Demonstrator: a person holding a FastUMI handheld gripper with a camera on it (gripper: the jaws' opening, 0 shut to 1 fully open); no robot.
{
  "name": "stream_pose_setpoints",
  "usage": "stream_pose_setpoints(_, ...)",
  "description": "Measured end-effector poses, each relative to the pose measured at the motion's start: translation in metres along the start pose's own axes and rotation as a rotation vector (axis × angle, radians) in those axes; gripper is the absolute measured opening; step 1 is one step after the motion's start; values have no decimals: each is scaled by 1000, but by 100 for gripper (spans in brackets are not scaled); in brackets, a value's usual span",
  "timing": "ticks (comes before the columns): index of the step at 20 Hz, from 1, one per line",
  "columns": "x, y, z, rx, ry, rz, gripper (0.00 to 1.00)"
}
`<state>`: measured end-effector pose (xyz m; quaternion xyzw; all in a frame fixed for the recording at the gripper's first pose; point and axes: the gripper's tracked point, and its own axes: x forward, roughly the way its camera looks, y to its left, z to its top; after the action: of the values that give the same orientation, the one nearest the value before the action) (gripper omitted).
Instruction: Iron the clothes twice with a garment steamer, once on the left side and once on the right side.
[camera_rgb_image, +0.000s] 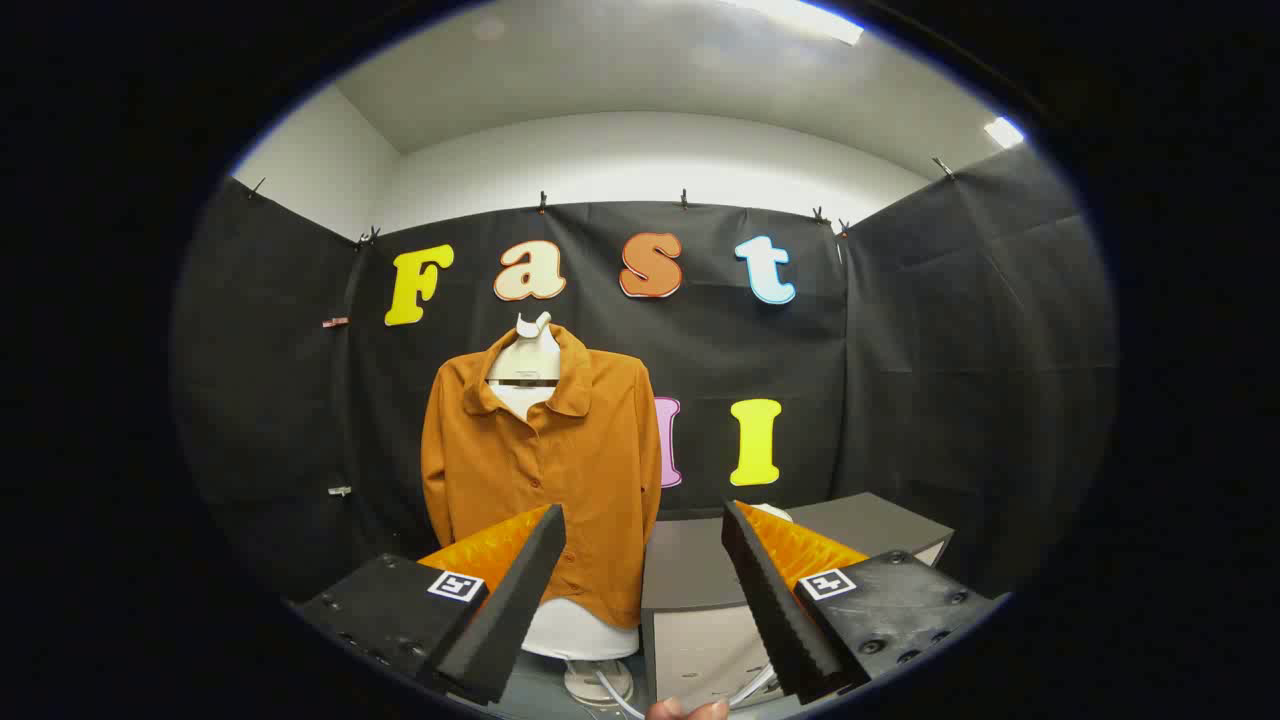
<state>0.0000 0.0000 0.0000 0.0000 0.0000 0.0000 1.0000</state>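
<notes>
An orange-brown buttoned shirt (545, 465) hangs on a white torso form (527, 362) beyond my fingers, slightly toward the left finger. My gripper (643, 518) stands open, its two fingers spread wide with nothing between them. Behind the right fingertip a small white rounded object (772, 512) peeks up from the grey table; I cannot tell what it is. A white hose or cable (612, 692) curves low between the fingers.
A grey table or cabinet (700, 570) stands just right of the shirt, beyond the right finger. The form's white round base (597, 680) rests on the floor. A fingertip of a person's hand (685, 710) shows low between the fingers.
</notes>
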Motion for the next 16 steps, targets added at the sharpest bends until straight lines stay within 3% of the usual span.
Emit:
stream_pose_setpoints(10,-5,6,1,-21,13,5,98)
stream_pose_setpoints(16,2,-23,10,10,4,-56,98)
